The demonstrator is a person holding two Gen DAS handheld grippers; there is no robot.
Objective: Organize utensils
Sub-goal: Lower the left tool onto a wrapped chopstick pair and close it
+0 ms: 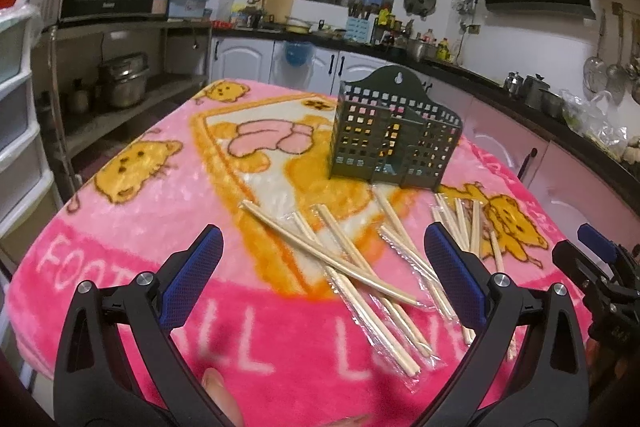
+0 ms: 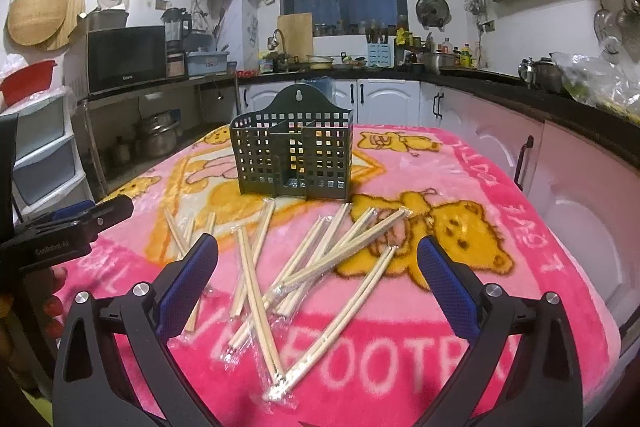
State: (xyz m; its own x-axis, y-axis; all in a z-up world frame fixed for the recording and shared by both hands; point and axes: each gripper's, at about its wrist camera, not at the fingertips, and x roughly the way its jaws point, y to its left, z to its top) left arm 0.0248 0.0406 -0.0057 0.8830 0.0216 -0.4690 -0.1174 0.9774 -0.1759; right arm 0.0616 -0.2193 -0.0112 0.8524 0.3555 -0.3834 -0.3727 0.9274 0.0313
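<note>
Still, both claws, left [image 1: 324, 259] and right [image 2: 318, 267], gape wide and empty; crossed, film-wrapped chopsticks [image 2: 304, 267] could slip or drag neighbours before reaching the holder [image 2: 294, 155].

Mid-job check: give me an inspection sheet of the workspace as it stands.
Surface: pink cartoon blanket covers the table.
Job's things: chopsticks lie scattered and crossed, several in clear wrappers; green holder stands upright behind them, no chopsticks seen inside.
Clutter: nothing seen.
Grippers: left gripper and right gripper both open, above the chopsticks, holding nothing.
Cables: nothing seen.
Surroundings: microwave, crowded counter.
</note>
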